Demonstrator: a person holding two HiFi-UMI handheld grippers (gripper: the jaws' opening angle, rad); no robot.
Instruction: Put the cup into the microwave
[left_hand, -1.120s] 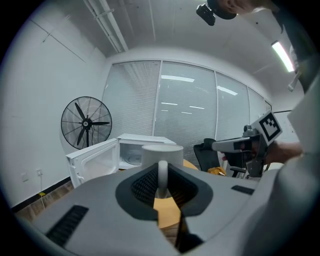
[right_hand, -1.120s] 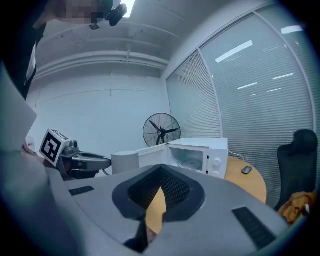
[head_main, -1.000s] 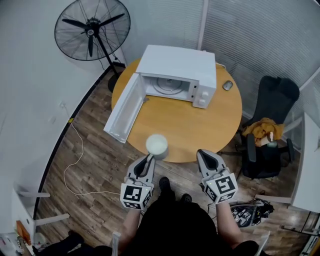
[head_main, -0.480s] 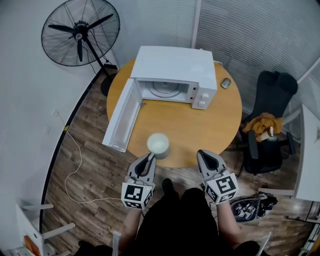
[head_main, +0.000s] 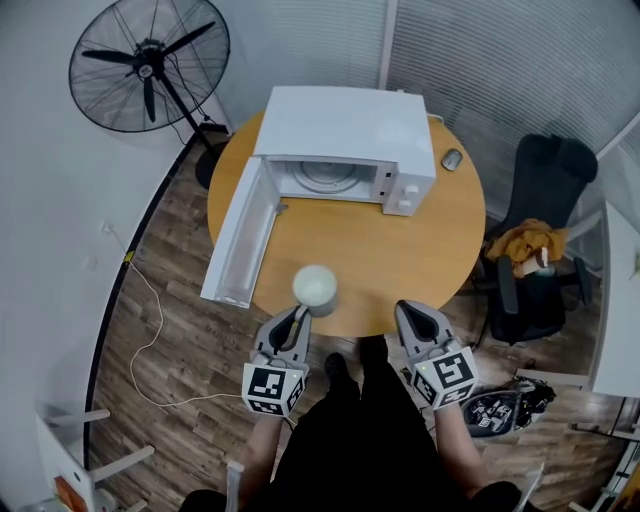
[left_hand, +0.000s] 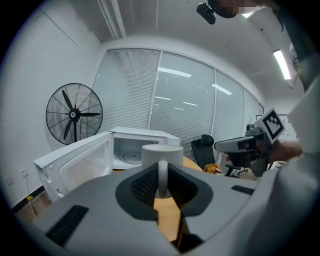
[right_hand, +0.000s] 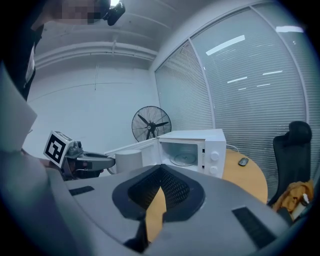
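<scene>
A white cup (head_main: 315, 288) is over the round wooden table (head_main: 400, 250), near its front edge. My left gripper (head_main: 297, 318) is right behind it, shut on the cup's handle (left_hand: 162, 177). I cannot see whether the cup's base touches the table. The white microwave (head_main: 345, 125) stands at the back of the table. Its door (head_main: 238, 235) is swung wide open to the left, and the glass turntable (left_hand: 131, 158) shows inside. My right gripper (head_main: 408, 312) hovers at the table's front edge, right of the cup, shut with nothing in it.
A computer mouse (head_main: 452, 159) lies right of the microwave. A standing fan (head_main: 148, 62) is at the back left. A black office chair (head_main: 545, 230) with an orange cloth (head_main: 525, 245) is to the right. A white cable (head_main: 150, 310) trails over the wood floor.
The head view has drifted a little, so the table and fan sit slightly further left. Both grippers and the cup keep their places relative to each other.
</scene>
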